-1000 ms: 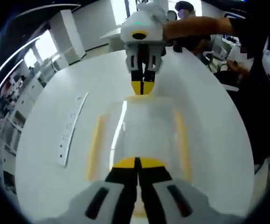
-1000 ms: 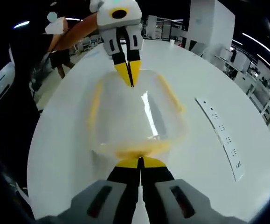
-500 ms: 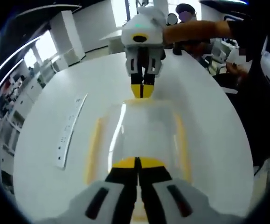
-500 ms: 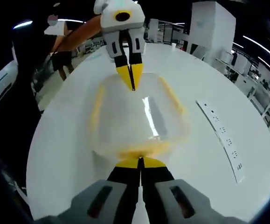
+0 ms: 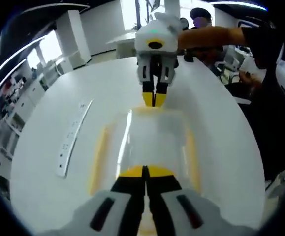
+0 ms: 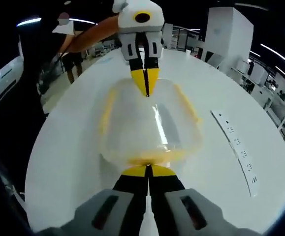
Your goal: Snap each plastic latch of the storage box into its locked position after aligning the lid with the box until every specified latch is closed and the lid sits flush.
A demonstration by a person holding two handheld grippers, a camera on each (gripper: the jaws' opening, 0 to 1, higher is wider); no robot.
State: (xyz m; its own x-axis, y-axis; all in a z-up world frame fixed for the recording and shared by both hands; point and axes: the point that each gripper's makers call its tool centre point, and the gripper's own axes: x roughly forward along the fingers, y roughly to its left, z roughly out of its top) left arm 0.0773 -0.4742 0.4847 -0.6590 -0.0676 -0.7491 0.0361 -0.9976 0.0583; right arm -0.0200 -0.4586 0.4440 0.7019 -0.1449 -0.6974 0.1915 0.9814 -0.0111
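A clear storage box point(image 5: 152, 140) with its lid on and yellow latches lies lengthwise on the white table. Yellow latch strips run along its long sides point(image 5: 100, 155) point(image 5: 191, 152). My left gripper point(image 5: 144, 168) is shut, its yellow tips resting at the box's near end. At the far end, my right gripper point(image 5: 154, 104) points down, shut, tips at the yellow end latch. In the right gripper view the box point(image 6: 149, 123) lies the other way round. There the right gripper point(image 6: 148, 167) is shut against the yellow end latch point(image 6: 164, 158), and the left gripper point(image 6: 147, 93) is shut at the opposite end.
A white power strip point(image 5: 72, 136) point(image 6: 238, 147) lies on the round white table point(image 5: 44, 187) beside the box. A person's arm point(image 5: 216, 34) point(image 6: 85, 39) reaches in behind each far gripper. Office desks and chairs stand beyond the table.
Both views have shifted slightly and the box looks a little nearer. Each gripper stays shut at its end of the box.
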